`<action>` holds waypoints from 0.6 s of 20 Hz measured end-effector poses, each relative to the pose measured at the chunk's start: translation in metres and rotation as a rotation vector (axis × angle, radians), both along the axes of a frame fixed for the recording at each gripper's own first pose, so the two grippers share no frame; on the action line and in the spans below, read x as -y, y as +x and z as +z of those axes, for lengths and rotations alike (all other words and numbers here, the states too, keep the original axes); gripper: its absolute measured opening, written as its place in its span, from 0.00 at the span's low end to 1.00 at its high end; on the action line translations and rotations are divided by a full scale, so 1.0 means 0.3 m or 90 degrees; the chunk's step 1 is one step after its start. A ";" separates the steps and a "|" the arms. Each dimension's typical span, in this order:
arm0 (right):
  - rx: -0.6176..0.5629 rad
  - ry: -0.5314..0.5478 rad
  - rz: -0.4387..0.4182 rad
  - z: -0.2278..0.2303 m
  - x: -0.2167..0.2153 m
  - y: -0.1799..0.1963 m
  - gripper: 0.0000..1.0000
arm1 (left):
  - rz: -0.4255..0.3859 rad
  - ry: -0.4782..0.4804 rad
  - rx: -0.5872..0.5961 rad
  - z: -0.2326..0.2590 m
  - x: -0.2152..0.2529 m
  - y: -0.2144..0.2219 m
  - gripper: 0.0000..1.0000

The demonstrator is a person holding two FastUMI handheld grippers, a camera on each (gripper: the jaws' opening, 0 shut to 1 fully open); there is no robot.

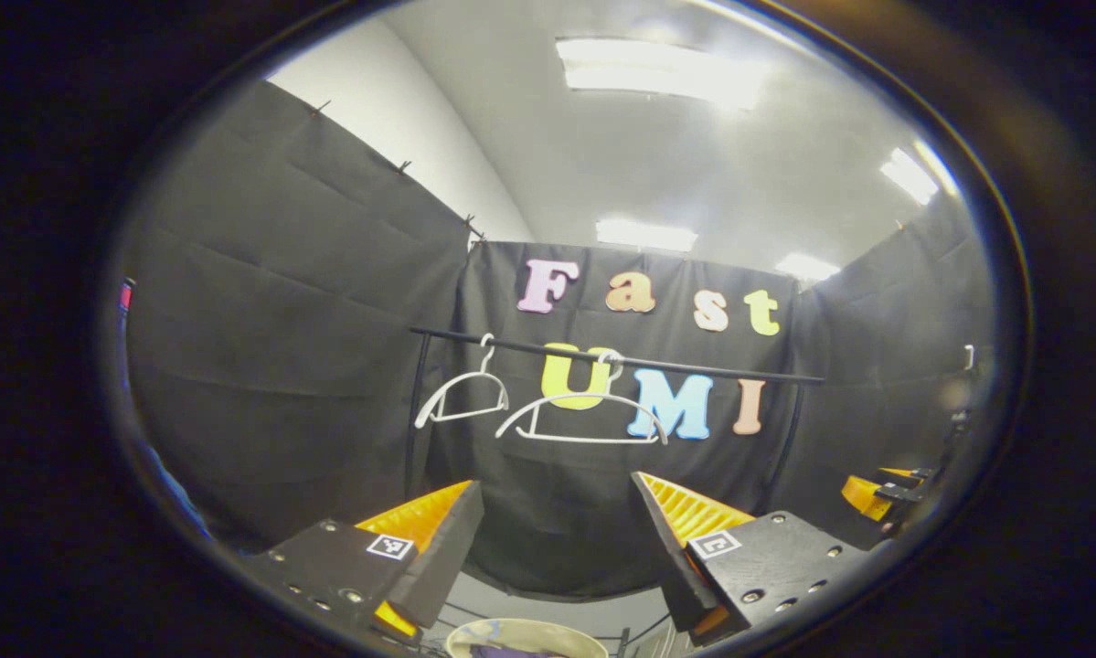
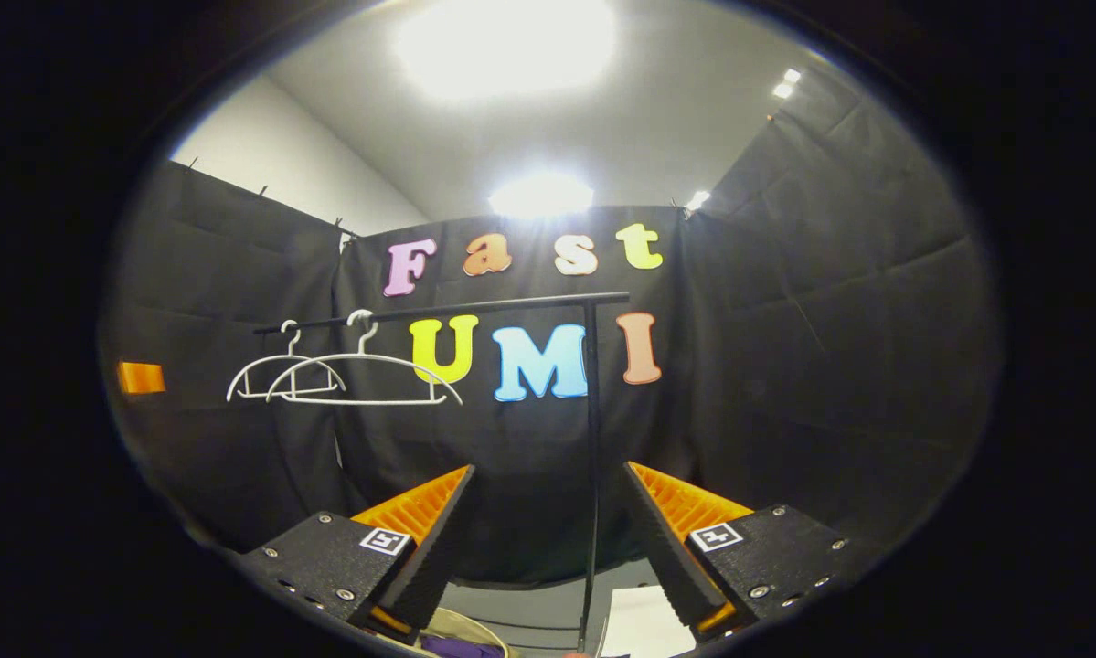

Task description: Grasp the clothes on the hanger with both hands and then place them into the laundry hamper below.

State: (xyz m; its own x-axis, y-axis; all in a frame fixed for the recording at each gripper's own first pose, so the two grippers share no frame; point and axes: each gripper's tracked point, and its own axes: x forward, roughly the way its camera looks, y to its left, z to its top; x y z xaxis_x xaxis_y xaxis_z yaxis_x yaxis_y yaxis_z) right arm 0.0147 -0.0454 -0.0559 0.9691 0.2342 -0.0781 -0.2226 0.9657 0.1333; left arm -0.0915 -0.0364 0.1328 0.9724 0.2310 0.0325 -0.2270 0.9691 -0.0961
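Hanging bare hangers (image 1: 579, 416), black rail (image 1: 616, 359)

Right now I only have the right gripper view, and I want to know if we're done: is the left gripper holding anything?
Observer: No. In the left gripper view, the left gripper is open, with nothing between its fingers.
Operator: Where is the hamper from that side?
Observer: Its pale rim sits low, directly between those fingers, with purple cloth inside.
Operator: What holds the rail's left end?
Observer: A dark upright post stands under the left end of the rail.
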 end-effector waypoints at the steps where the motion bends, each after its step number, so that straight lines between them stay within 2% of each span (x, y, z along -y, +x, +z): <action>1: 0.003 -0.002 -0.015 0.003 0.023 -0.001 0.95 | -0.002 0.000 -0.001 -0.007 -0.003 -0.001 0.96; 4: 0.005 -0.022 -0.052 -0.008 0.050 -0.008 0.95 | -0.003 -0.001 -0.018 -0.049 -0.043 0.017 0.96; 8: 0.012 -0.049 -0.050 0.008 0.003 -0.015 0.95 | -0.003 -0.016 -0.018 -0.094 -0.119 0.067 0.93; 10: 0.012 -0.047 -0.058 0.022 -0.022 -0.013 0.92 | 0.005 -0.006 -0.026 -0.121 -0.171 0.086 0.92; 12: 0.014 -0.039 -0.058 0.039 -0.056 -0.016 0.94 | 0.017 0.006 -0.030 -0.134 -0.215 0.087 0.90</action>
